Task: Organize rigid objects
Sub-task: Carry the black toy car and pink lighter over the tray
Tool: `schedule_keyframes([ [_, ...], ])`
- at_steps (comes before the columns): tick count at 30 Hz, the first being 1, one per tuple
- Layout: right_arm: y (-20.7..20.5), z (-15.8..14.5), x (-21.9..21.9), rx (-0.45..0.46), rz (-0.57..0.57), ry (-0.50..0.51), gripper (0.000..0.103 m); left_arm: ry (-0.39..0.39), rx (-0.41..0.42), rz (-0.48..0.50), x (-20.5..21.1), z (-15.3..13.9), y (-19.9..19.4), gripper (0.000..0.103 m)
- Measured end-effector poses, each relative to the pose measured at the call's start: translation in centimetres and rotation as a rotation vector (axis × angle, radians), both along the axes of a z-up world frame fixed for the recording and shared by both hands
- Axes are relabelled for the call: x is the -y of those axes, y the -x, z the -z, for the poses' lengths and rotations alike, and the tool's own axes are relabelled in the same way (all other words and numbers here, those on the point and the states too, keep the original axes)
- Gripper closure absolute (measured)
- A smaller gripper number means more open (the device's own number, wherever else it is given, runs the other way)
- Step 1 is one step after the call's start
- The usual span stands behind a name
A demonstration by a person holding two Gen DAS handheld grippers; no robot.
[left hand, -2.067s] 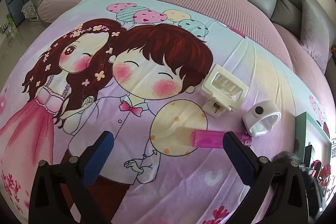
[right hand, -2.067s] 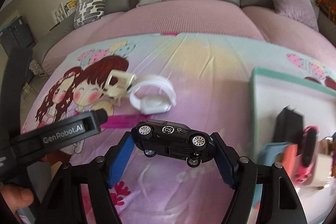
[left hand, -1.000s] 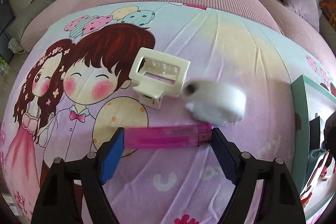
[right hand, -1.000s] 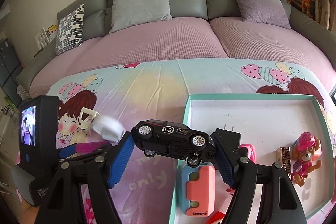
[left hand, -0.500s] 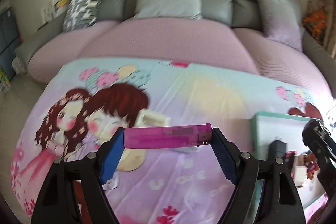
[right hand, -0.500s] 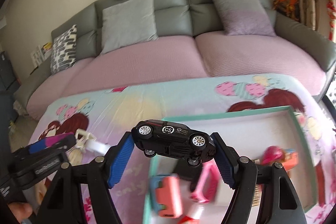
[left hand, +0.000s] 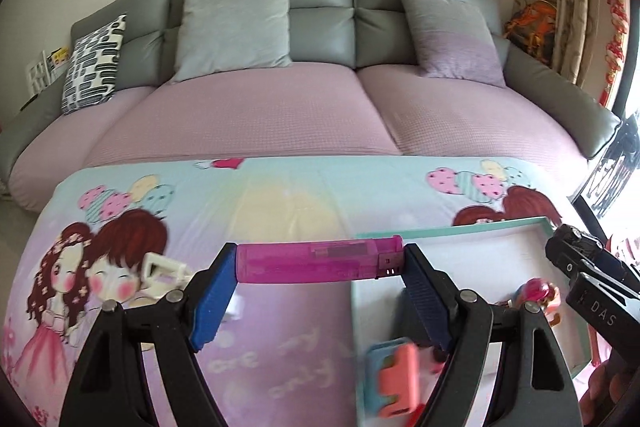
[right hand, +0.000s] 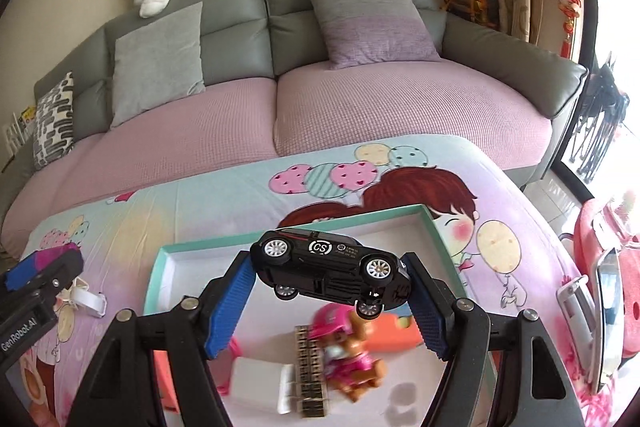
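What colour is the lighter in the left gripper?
Translucent magenta-pink lighter, seen best in the left wrist view.

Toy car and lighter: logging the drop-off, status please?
Right gripper shut on black toy car, above teal tray. Left gripper shut on pink lighter, near the tray's edge. Tray already crowded.

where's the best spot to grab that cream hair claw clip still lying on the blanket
Take the cream claw clip across its open rectangular frame, coming from above with the jaws over the two long bars. It seems to lie nearly flat, so the sides offer little. Both grippers are full now.
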State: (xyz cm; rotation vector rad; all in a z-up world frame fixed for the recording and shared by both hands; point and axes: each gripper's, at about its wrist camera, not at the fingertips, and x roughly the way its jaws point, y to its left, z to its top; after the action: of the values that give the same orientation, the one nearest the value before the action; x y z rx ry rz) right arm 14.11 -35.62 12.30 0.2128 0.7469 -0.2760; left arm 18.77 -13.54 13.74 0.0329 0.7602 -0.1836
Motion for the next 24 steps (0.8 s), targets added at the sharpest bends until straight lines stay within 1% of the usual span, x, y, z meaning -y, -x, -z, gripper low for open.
schedule_keyframes([
  [4,-0.2,0.7,1.5,-0.011,0.021,0.001,0.027,0.018,0.003,0.010,2.4,0.7,-0.4,0.021],
  [8,-0.6,1.6,2.2,-0.017,0.011,-0.022,0.027,-0.010,-0.022,0.052,4.8,1.7,-0.8,0.021],
  [13,-1.4,3.0,2.5,-0.055,0.013,-0.018,0.027,-0.037,-0.052,0.090,6.8,2.8,-1.0,0.021],
  [18,-1.8,3.6,2.6,-0.066,0.002,-0.028,0.027,-0.052,-0.079,0.099,7.5,3.9,-1.3,0.021],
  [24,-2.3,4.0,2.0,-0.104,-0.007,0.017,0.027,-0.071,-0.107,0.104,8.0,5.0,-1.7,0.021],
])
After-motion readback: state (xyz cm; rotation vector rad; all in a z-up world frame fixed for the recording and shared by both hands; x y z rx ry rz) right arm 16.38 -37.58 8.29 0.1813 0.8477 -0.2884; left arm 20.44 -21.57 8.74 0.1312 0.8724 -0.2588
